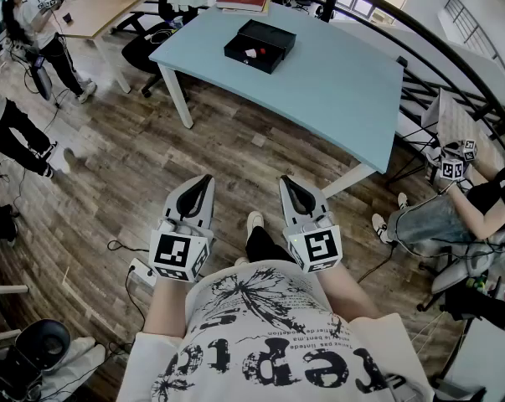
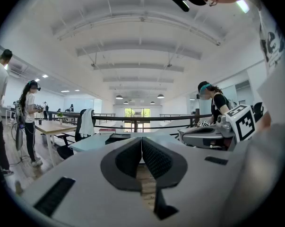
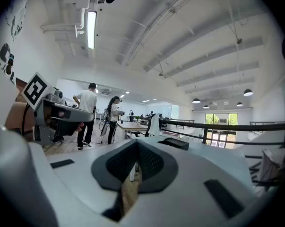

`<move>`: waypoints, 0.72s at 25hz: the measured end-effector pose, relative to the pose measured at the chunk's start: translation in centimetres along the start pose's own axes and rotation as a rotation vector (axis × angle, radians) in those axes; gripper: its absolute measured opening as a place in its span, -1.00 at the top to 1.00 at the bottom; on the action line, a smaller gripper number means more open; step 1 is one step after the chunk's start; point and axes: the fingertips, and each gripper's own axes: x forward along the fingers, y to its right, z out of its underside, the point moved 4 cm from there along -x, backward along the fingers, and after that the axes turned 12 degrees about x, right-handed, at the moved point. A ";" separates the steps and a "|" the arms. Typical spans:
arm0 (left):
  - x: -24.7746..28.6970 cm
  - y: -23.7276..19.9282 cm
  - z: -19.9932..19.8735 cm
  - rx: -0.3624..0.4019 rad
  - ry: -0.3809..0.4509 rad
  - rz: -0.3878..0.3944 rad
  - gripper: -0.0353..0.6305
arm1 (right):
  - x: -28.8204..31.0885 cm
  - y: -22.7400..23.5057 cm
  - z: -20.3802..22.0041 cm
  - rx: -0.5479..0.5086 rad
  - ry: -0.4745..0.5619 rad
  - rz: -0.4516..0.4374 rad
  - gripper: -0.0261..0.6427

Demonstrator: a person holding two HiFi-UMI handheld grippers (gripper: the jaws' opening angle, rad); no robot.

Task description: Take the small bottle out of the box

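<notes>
A black open box (image 1: 260, 46) sits on the far part of a light blue table (image 1: 336, 82). Inside it lies a small red and white item (image 1: 250, 54), too small to make out further. My left gripper (image 1: 205, 181) and right gripper (image 1: 285, 182) hang side by side close to my body over the wooden floor, well short of the table. Both have their jaws together with nothing between them. In the left gripper view the shut gripper (image 2: 142, 142) points toward the table and the box (image 2: 117, 137). The right gripper (image 3: 136, 144) also faces the box (image 3: 176, 144).
A red book (image 1: 242, 1) lies at the table's far edge. A black chair (image 1: 143, 48) stands at its left corner. A person (image 1: 43, 23) stands far left by a wooden desk (image 1: 101, 7); another person (image 1: 453, 212) sits at the right. A railing (image 1: 453, 65) runs behind.
</notes>
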 end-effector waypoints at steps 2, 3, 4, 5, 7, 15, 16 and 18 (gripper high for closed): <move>-0.2 0.0 0.1 -0.004 -0.002 0.004 0.83 | -0.1 -0.2 0.0 0.000 -0.002 0.002 0.90; -0.3 -0.1 0.2 -0.006 -0.003 0.005 0.83 | 0.0 -0.3 0.0 0.000 -0.003 0.003 0.90; -0.3 -0.2 0.3 -0.007 -0.003 0.006 0.83 | 0.0 -0.4 0.1 0.000 -0.004 0.004 0.90; -0.3 -0.3 0.4 -0.008 -0.004 0.006 0.83 | 0.1 -0.5 0.1 0.000 -0.005 0.005 0.90; -0.4 -0.3 0.5 -0.012 -0.005 0.009 0.83 | 0.2 -0.6 0.3 0.000 -0.009 0.005 0.90; -0.4 -1.5 0.9 -0.025 -0.005 0.011 0.83 | 1.3 -0.8 0.3 0.026 -0.008 0.027 0.90; -0.3 -1.7 1.0 -0.026 -0.005 0.009 0.83 | 1.5 -0.7 0.3 0.026 -0.009 0.028 0.90; 0.0 -2.0 1.1 -0.028 -0.007 0.004 0.83 | 2.0 -0.5 0.4 0.027 -0.013 0.028 0.90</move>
